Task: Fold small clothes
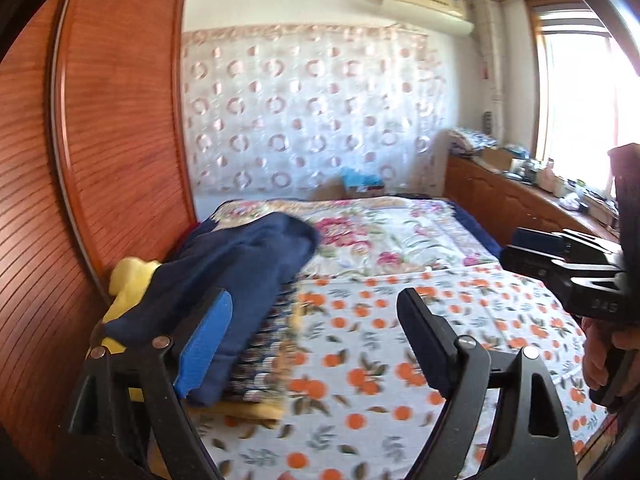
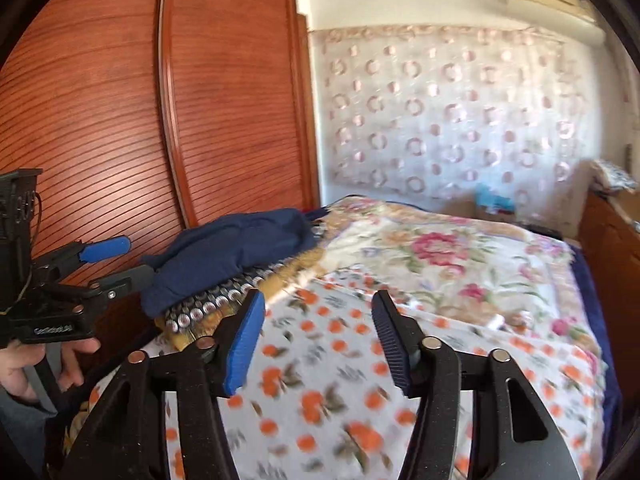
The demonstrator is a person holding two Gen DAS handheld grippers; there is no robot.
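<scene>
While both tools hang over the orange-print sheet [image 2: 340, 380] on the bed [image 1: 400, 224], the clothes sit in a stack at the bed's left edge, against the wooden wardrobe door [image 1: 120, 120]. On top lies a dark blue garment [image 1: 240, 256], loosely bunched; under it shows a patterned piece [image 2: 208, 304] with rows of pale dots, then a yellow-tan layer [image 1: 256, 408], and a bright yellow item [image 1: 132, 284] pokes out on the wardrobe side.

From the left wrist view, the left tool [image 1: 316, 344] has its jaws spread wide with nothing between them. Its blue-padded finger [image 1: 204, 344] stands just in front of the blue garment's near end; whether it touches the cloth cannot be told. Its other finger is over bare sheet, apart from the stack.

The right tool [image 2: 318, 344] is also apart at the jaws, somewhat narrower, and empty. It points over the sheet with the stack ahead and to its left, the near corner of the patterned piece just beyond its blue pad [image 2: 244, 344].

A hand [image 2: 36, 360] grips the left tool's handle at the far left of the right wrist view.
</scene>
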